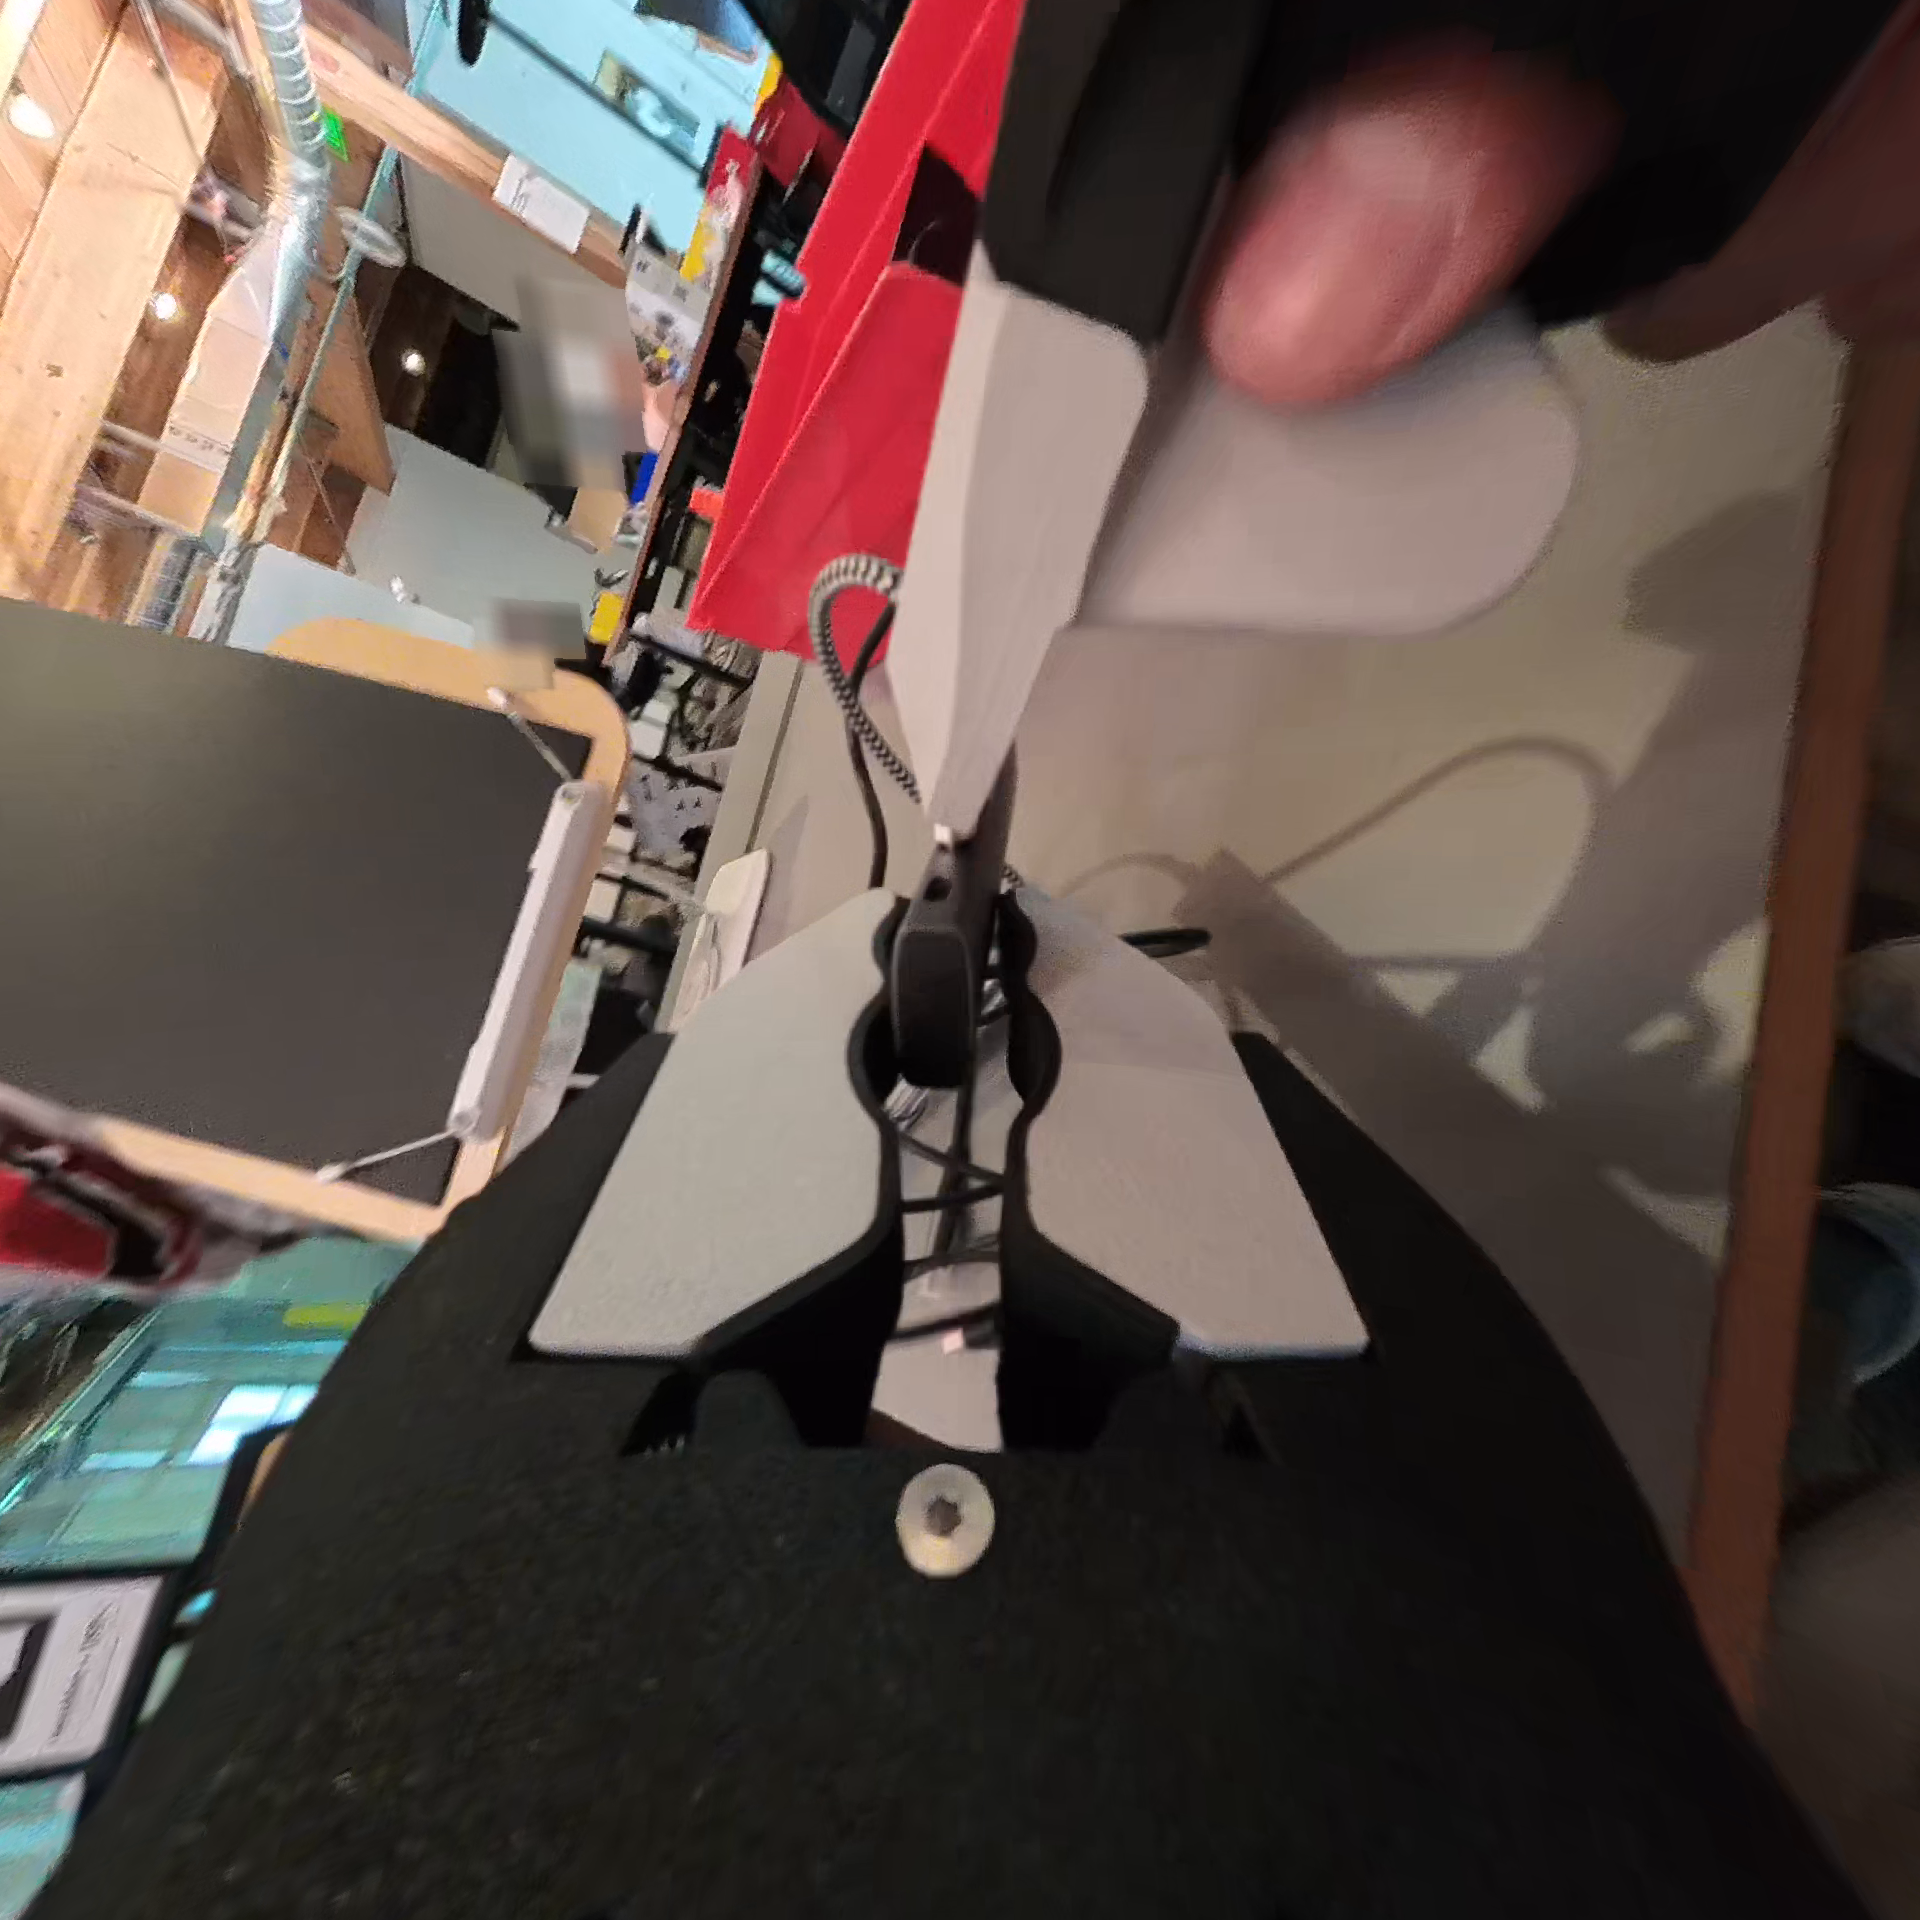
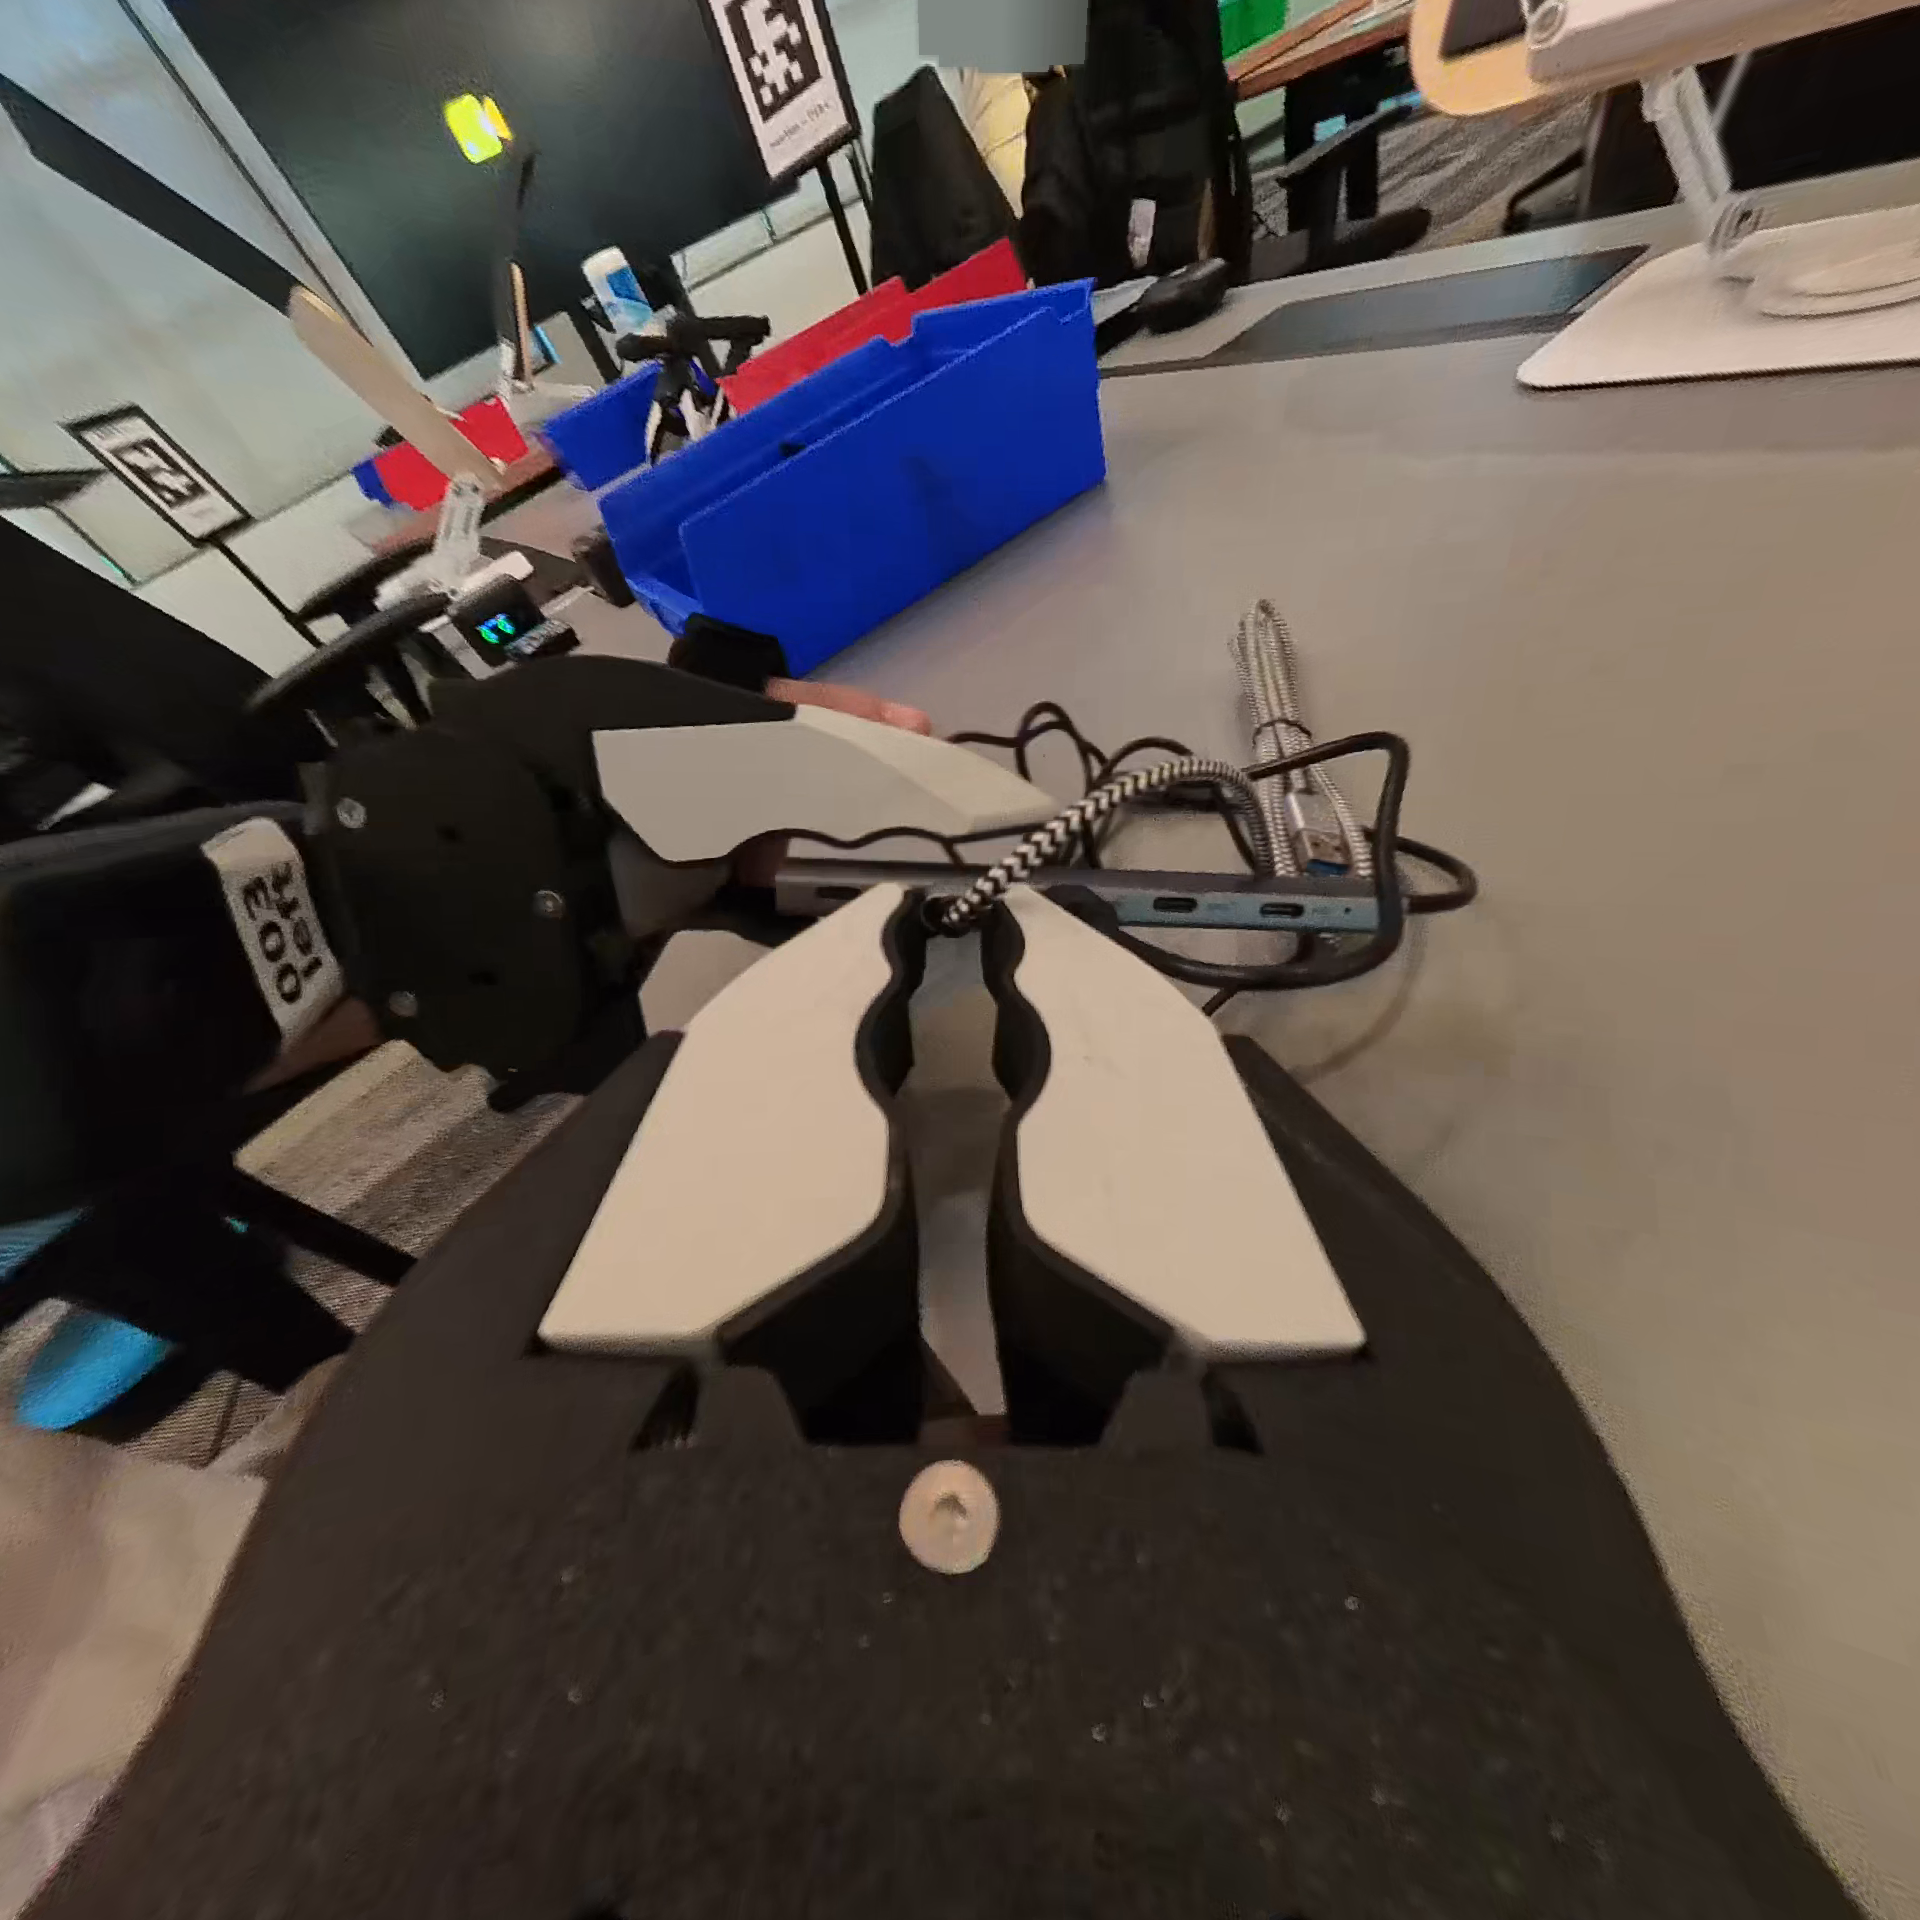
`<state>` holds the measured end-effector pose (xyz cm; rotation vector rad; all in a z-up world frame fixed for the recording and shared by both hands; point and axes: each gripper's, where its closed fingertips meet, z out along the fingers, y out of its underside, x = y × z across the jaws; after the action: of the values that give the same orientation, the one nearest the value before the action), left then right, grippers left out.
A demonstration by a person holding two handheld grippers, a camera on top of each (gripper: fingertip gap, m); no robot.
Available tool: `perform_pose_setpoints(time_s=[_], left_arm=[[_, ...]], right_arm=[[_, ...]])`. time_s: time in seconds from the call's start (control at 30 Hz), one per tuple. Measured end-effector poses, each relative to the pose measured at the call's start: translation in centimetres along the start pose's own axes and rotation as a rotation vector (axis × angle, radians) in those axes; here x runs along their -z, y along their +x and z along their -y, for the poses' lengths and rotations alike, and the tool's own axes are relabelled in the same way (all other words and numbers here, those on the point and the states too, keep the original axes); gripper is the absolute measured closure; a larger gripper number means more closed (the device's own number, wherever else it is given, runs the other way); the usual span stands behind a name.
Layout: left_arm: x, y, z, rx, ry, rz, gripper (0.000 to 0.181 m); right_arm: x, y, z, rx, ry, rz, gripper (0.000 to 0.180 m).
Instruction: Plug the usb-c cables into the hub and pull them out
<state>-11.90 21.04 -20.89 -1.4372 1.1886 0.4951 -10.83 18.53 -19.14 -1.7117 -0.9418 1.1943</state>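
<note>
right gripper (image 2: pixel 954 914) pinches the braided black-and-white cable (image 2: pixel 1049 836) at its plug end, right against the slim grey metal hub (image 2: pixel 1226 896). left gripper (image 1: pixel 948 940) clamps the hub's end, seen edge-on and dark. hub lies mid grey matte table (image 2: pixel 1558 644), among tangled black cords (image 2: pixel 1351 935); plug tip hidden by fingertips.

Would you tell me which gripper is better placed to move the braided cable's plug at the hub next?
Right. The right gripper is shut on the braided cable beside the hub, while the left gripper steadies the hub's other end.
</note>
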Motion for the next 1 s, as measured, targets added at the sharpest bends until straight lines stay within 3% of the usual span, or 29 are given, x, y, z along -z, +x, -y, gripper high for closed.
perform_pose_setpoints(time_s=[0.1,0.4,0.9,0.93,1.0], left_arm=[[0.0,0.6,0.9,-0.024,0.042,-0.012,0.171],[-0.9,0.7,0.0,-0.025,-0.042,-0.01,0.17],[-0.2,-0.2,1.1,-0.063,0.037,0.005,0.17],[-0.4,-0.6,-0.6,-0.067,-0.051,0.027,0.17],[0.0,-2.8,-8.9,0.022,-0.273,0.036,0.17]], right_arm=[[-0.3,-0.1,-0.4,0.07,-0.017,-0.054,0.169],[-0.6,0.8,-0.9,0.163,-0.066,-0.179,0.169],[0.7,-0.1,-0.2,0.089,-0.019,-0.106,0.17],[1.5,0.4,0.4,0.089,0.02,-0.124,0.169],[5.8,3.6,3.1,-0.001,0.153,-0.183,0.17]])
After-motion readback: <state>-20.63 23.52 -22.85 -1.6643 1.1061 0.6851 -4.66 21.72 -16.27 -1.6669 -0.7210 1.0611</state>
